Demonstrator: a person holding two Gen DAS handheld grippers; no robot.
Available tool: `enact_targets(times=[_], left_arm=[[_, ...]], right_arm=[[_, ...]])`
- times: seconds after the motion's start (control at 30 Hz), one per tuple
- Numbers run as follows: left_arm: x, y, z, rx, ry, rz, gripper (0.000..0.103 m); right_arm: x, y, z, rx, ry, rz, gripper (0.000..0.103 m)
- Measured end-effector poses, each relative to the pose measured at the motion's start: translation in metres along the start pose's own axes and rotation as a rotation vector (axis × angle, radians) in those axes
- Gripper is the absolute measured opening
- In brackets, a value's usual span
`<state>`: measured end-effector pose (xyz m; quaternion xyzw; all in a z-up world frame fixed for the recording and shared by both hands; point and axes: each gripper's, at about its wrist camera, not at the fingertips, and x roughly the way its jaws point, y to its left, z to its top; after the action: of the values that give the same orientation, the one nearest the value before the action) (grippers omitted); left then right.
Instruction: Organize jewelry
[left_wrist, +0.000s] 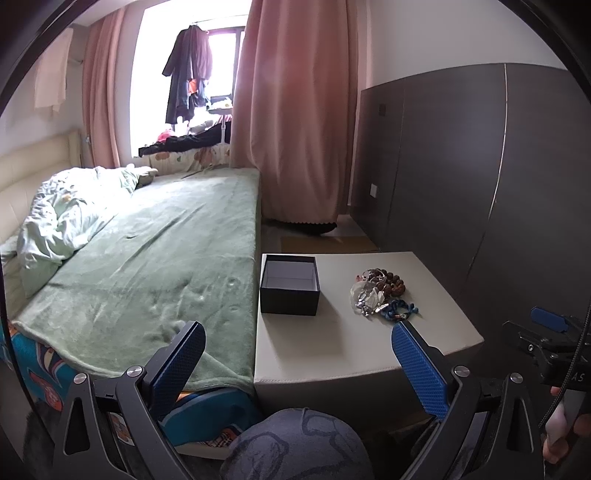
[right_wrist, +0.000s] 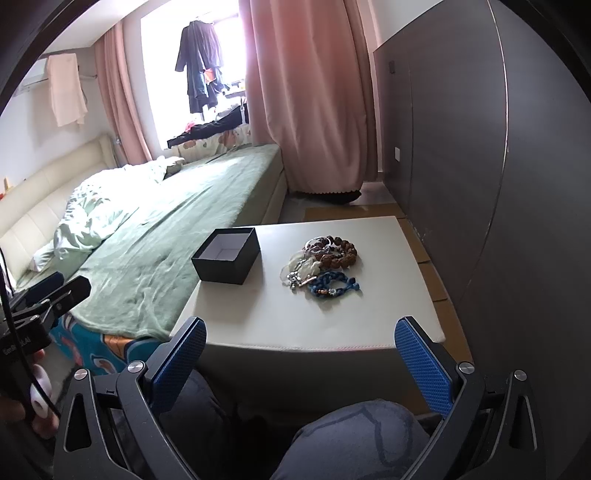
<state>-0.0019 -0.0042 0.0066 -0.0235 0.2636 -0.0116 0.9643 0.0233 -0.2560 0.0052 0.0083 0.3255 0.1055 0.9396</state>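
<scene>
Two handheld grippers, both held back from the white bedside table (right_wrist: 325, 332) and above a person's knees (right_wrist: 354, 439) in patterned grey trousers. Left gripper (left_wrist: 297, 347): blue-padded fingers spread wide, nothing between them. Right gripper (right_wrist: 301, 343): fingers likewise spread wide and empty.

One white bedside table, the landmark for all that follows, just beyond both grippers.

One black box (right_wrist: 227, 260), lidless, pale inside and holding nothing, on the table's left part near the bed-side edge.

One heap of jewelry on the table's right part, apart from the box: a blue braided bracelet (right_wrist: 332, 284) nearest, silver and pale translucent pieces (right_wrist: 303, 269) touching it on its left, a brown beaded bracelet (right_wrist: 338, 251) farthest back.

One bed with a green blanket (left_wrist: 147, 258), directly left of the table; a crumpled pale duvet (left_wrist: 62, 218) farther along.

One dark wardrobe (left_wrist: 480, 166), right of the table.

Pink curtains (left_wrist: 299, 122) and a window with hanging dark clothes (left_wrist: 190, 74), well beyond the table.
</scene>
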Motion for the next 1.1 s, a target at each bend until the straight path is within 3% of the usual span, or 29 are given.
enact_targets(times=[0.73,1.1], left_arm=[[-0.004,-0.001,-0.003,-0.019,0.009,-0.018,0.101],[0.011,-0.005,0.01,-0.002,0.009,-0.025,0.101]], right_arm=[[-0.006,-0.001,-0.004,0.041,0.005,0.041,0.103],[0.005,-0.005,0.01,0.049,0.01,0.048,0.103]])
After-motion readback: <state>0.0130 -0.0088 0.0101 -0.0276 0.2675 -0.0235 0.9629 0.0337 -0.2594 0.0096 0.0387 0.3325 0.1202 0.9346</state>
